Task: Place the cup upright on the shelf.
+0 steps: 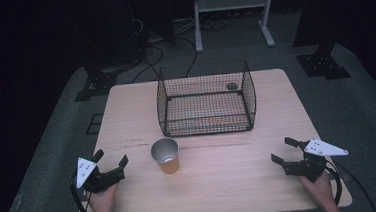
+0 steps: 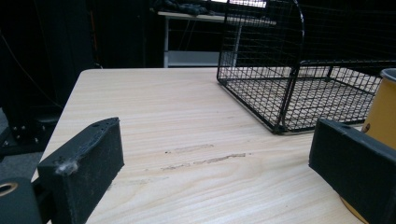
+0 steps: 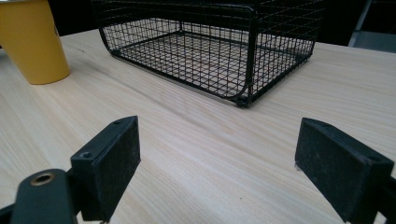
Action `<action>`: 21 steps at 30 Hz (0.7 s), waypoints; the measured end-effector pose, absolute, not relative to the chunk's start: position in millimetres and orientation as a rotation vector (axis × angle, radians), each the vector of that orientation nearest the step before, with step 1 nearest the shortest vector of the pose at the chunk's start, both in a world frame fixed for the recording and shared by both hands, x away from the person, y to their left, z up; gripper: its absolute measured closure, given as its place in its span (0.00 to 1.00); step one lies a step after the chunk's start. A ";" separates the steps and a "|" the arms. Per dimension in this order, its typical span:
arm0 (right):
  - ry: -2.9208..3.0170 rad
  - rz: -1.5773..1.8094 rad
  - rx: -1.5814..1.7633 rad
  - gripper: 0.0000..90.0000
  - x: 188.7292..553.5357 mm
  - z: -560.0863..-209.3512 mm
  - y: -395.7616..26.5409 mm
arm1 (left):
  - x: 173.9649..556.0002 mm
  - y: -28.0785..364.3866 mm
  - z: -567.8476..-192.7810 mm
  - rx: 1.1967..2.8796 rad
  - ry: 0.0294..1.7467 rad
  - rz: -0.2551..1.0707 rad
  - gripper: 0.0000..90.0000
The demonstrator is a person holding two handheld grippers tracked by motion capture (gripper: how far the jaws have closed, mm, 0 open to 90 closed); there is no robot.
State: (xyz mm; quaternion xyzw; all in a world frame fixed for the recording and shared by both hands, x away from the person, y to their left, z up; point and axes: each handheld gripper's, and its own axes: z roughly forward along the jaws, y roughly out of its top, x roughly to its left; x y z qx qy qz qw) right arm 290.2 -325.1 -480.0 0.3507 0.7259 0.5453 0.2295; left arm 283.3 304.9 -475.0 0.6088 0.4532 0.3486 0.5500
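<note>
A yellow cup with a silvery inside stands upright on the wooden table, in front of a black wire basket. My left gripper rests open at the table's near left, with the cup just to its right, behind its right jaw. At the near right my right gripper is open too, with nothing between its jaws. Its view has the cup far left and the basket ahead. A small dark round object lies inside the basket at the back right.
Dark floor surrounds the table. A white metal frame and black stand bases with cables are beyond the far edge. Bare tabletop lies between the two grippers.
</note>
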 end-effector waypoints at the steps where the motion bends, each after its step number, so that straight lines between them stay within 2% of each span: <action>1: 1.999 1.498 0.963 0.15 290.0 -480.0 -324.8 | 283.2 304.3 -474.9 1.444 1.071 0.824 0.03; 21: 2.013 1.475 0.949 0.15 290.0 -479.8 -322.1 | 270.8 280.5 -472.8 1.513 0.993 0.797 0.02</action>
